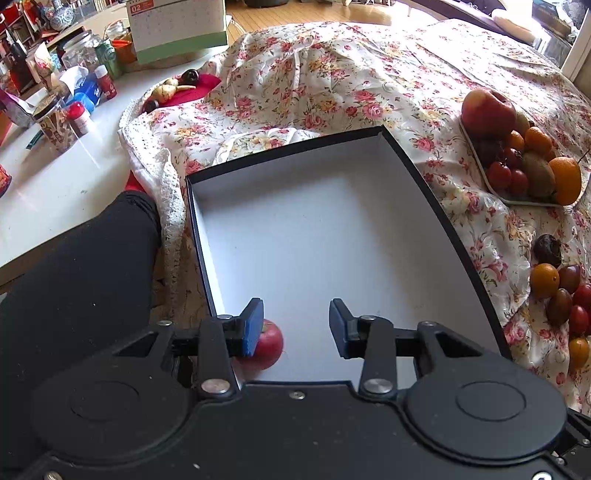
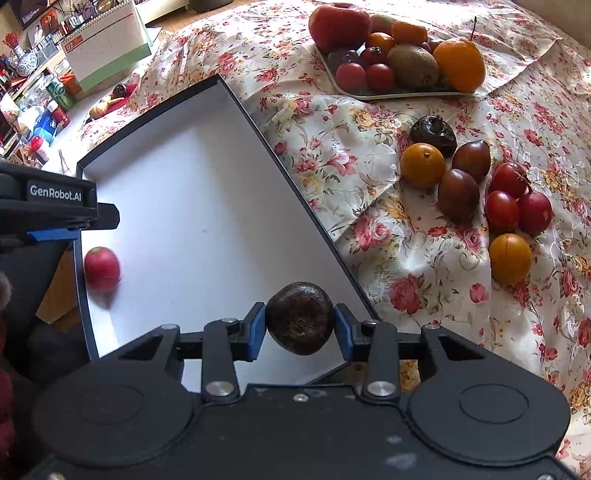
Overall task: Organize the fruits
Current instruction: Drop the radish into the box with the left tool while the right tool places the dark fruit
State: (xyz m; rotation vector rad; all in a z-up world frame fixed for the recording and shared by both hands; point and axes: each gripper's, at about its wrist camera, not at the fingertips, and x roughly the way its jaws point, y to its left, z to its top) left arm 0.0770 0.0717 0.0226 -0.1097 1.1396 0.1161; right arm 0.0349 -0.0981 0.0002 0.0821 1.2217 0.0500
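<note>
A shallow, dark-rimmed white box (image 2: 207, 206) lies open on the flowered cloth, holding one small red fruit (image 2: 102, 268) by its near left wall, while a dark brown round fruit (image 2: 300, 318) hangs above its near corner.

A floral cloth (image 1: 332, 85) covers the surface before me, sunlit. To my left runs a white counter (image 1: 55, 192) crowded with jars (image 1: 83, 50); wooden floor (image 1: 295, 14) lies beyond.
</note>
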